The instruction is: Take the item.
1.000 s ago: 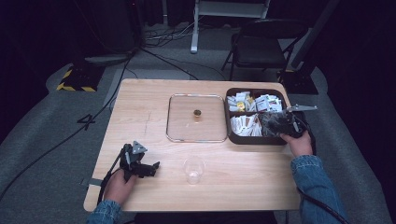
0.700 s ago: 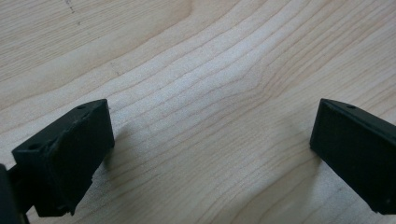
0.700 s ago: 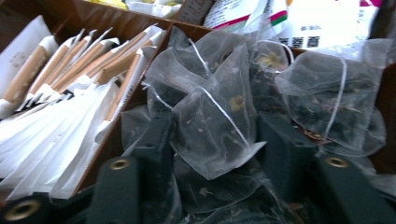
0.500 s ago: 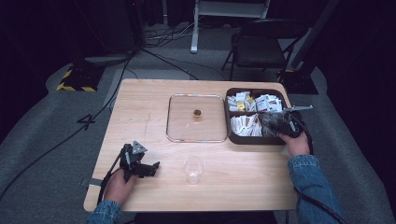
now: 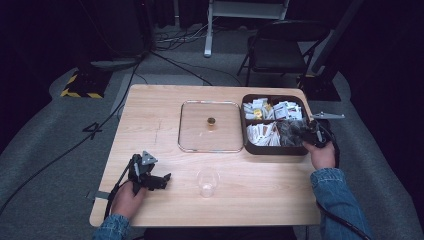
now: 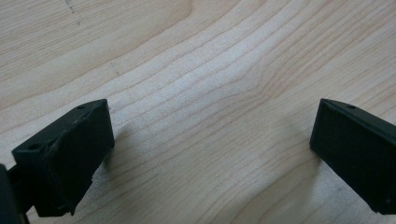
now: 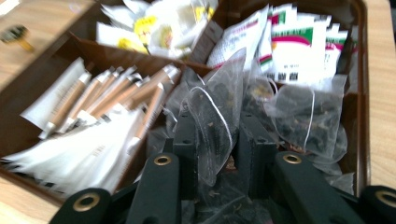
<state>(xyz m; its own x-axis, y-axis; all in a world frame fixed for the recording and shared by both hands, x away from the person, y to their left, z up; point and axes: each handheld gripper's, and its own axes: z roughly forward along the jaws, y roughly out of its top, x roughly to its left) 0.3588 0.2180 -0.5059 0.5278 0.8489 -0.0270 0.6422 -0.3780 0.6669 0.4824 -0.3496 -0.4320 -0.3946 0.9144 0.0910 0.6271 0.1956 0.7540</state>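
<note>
My right gripper (image 7: 217, 133) reaches into the near right compartment of a brown divided box (image 5: 272, 150). Its jaws have just been closing and now pinch a clear mesh tea bag (image 7: 219, 105) of dark leaves, which stands up between the fingers (image 7: 184, 140). More such tea bags (image 7: 308, 116) lie around it. In the high view the right gripper (image 5: 301, 131) sits at the box's right end. My left gripper (image 5: 161, 181) rests near the table's front left, and its jaws stand wide apart over bare wood (image 6: 210, 70) with nothing between them.
The box also holds white stick packets (image 7: 93, 112), yellow-printed sachets (image 7: 149, 23) and green-and-red sachets (image 7: 294, 42). A square glass lid (image 5: 195, 135) with a small knob (image 5: 211, 121) lies left of the box. A clear plastic cup (image 5: 207, 182) stands near the front edge. A folding chair (image 5: 280, 47) is behind the table.
Little differs in the high view: the right hand stays at the box's right end and the left hand keeps its place.
</note>
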